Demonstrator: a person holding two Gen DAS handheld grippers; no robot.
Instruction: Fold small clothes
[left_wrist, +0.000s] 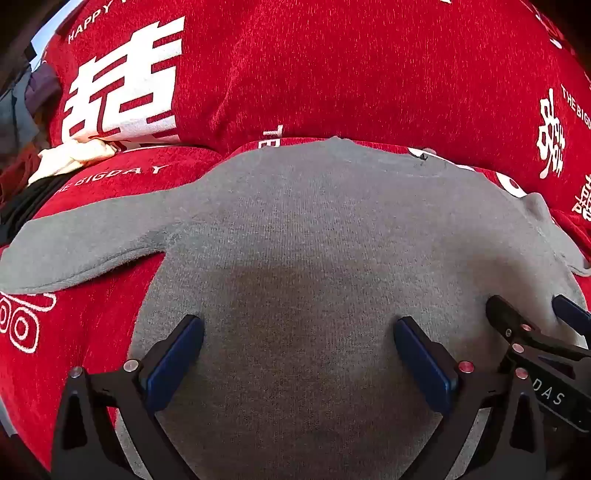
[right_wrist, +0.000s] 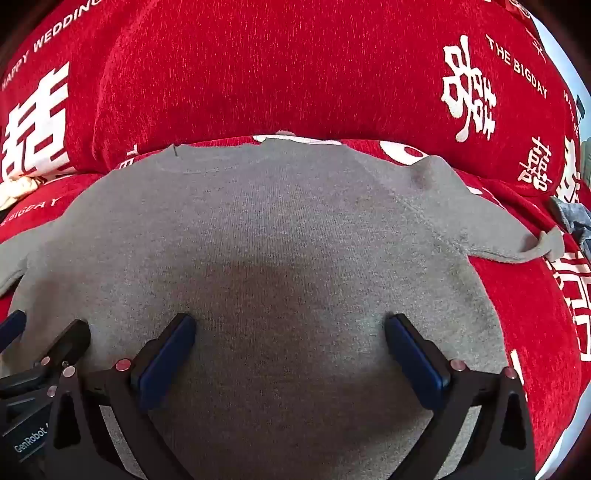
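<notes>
grey top (left_wrist: 295, 229) flat on red cover (left_wrist: 351, 74), neck away, hem near, sleeves out sideways; long axis left-right; left gripper (left_wrist: 299, 354) spread wide, empty, over hem; right gripper (right_wrist: 290, 350) same; I'd pinch hem corners evenly, lift together, fold toward neck

Grey knit sweater (left_wrist: 314, 229), plain, fine ribbed weave, darker shadowy patch just ahead of the fingers. Red chenille sofa cover (left_wrist: 332, 74) beyond it, printed with white double-happiness characters, white "THE BIGDAY" and "HAPPY WEDDING" lettering, and white ring motifs. Left gripper (left_wrist: 299, 328): black frame, navy blue pads on the fingers (left_wrist: 173, 362), silver and red rivets. Right gripper (right_wrist: 290, 325): same black and navy, white "GenRobot" text on a dark body beside it. Cream cloth (left_wrist: 74, 157) far left of the fingers. Blue denim scrap (right_wrist: 570, 219) far right.
</notes>
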